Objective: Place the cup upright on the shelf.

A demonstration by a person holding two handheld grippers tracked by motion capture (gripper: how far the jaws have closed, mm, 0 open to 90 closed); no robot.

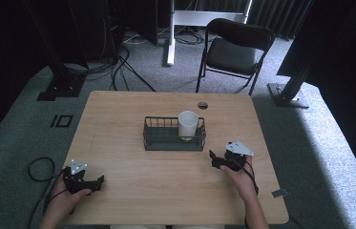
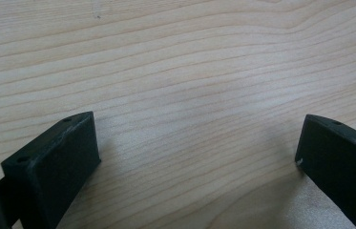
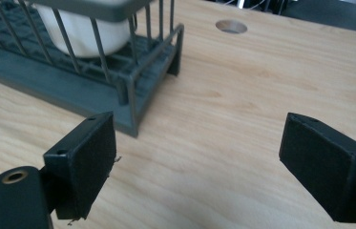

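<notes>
My left gripper [image 1: 86, 180] rests low on the table [image 1: 132, 191], jaws wide apart and holding nothing. Ahead and to the right of it stands the wire basket [image 1: 174, 135] with the white cup [image 1: 188, 124] inside. My right gripper [image 1: 222, 160], wide and empty too, sits just beside the basket's near corner. I judge the handling not yet begun.

From above my side, the high view looks forward and down over the whole table [image 1: 118, 143], from well back. My left gripper view faces steeply down, very close to bare wood. My right gripper view sits low and near, facing the wire basket [image 3: 132, 81] corner. It shares basket [image 1: 174, 138] and tabletop with the high view.
</notes>
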